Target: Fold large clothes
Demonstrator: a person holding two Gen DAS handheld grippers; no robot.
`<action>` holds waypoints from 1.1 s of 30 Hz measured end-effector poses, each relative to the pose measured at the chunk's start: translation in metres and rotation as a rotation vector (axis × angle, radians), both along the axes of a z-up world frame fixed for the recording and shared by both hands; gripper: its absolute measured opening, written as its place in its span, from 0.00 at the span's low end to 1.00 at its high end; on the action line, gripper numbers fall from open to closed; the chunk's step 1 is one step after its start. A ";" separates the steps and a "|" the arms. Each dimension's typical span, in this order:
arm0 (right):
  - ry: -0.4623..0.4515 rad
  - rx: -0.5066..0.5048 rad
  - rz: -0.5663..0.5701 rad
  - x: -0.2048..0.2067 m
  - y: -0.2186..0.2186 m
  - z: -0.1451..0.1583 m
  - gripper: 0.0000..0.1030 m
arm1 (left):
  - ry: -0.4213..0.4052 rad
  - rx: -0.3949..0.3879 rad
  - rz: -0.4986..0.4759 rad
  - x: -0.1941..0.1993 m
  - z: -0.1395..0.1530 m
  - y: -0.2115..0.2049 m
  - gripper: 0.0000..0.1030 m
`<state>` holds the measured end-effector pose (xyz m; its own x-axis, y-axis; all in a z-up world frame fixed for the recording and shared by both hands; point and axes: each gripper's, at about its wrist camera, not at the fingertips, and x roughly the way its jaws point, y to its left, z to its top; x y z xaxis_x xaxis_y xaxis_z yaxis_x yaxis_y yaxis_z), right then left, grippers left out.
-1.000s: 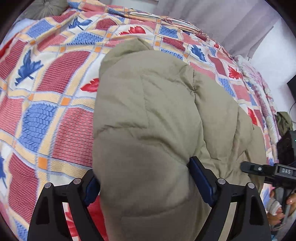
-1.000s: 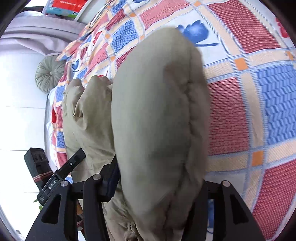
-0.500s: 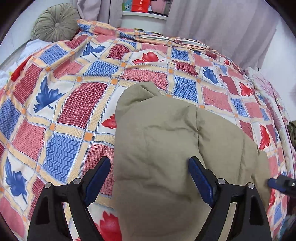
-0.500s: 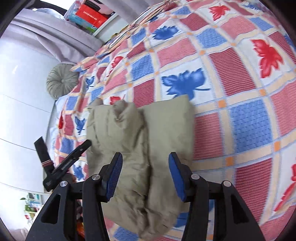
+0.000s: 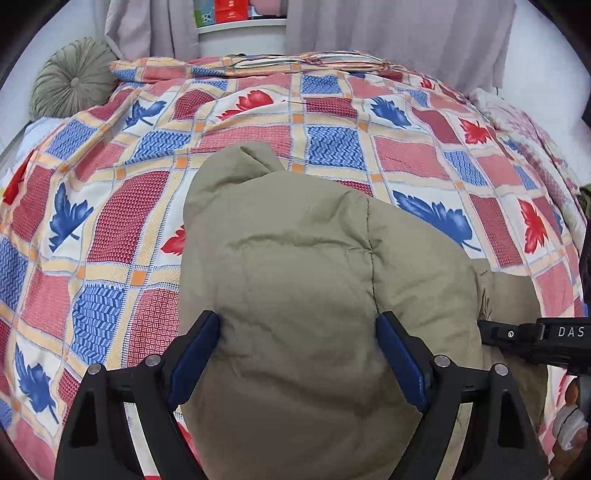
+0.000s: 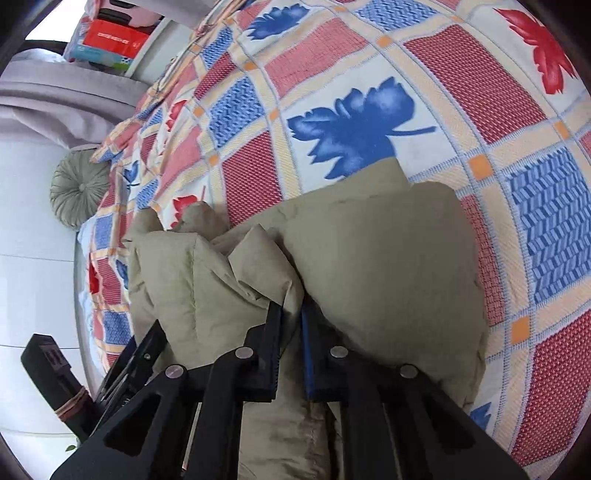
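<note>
Right now my right gripper (image 6: 291, 325) is nearly closed, pinching a fold of the olive puffer jacket (image 5: 314, 277) at its near edge. My left gripper (image 5: 299, 354) is spread wide, straddling a puffed section. From there the jacket runs toward 12 o'clock across the patchwork bedspread (image 5: 110, 206).

It was a home bedroom: a bed (image 5: 332, 110) under a leaf-patterned quilt, a round cushion (image 5: 72, 77), and curtains (image 5: 388, 29).

Patchwork bedspread (image 5: 332, 110), grey curtains (image 5: 388, 29), round cushion (image 5: 72, 79).
</note>
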<state>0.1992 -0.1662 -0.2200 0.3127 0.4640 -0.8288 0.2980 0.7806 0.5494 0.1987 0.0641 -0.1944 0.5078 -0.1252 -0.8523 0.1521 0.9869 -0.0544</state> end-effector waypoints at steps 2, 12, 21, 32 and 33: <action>0.015 -0.038 0.008 -0.006 0.003 -0.008 0.10 | -0.017 0.034 -0.028 -0.006 -0.002 -0.008 0.85; -0.029 -0.109 0.063 -0.036 0.009 0.012 0.08 | -0.010 0.037 -0.028 -0.012 -0.006 -0.005 0.85; -0.153 -0.203 0.210 -0.095 0.030 0.053 0.08 | 0.006 0.045 -0.023 -0.021 0.006 0.000 0.85; -0.100 -0.251 0.254 -0.107 0.041 0.041 0.08 | 0.105 0.021 0.038 -0.071 0.031 0.031 0.85; -0.093 -0.258 0.255 -0.107 0.041 0.040 0.08 | 0.109 0.011 0.051 -0.079 0.034 0.035 0.85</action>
<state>0.0923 -0.1255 -0.1802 0.2932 0.3163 -0.9022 0.0347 0.9396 0.3406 0.1200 0.0989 -0.1606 0.4171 -0.0917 -0.9042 0.0954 0.9938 -0.0568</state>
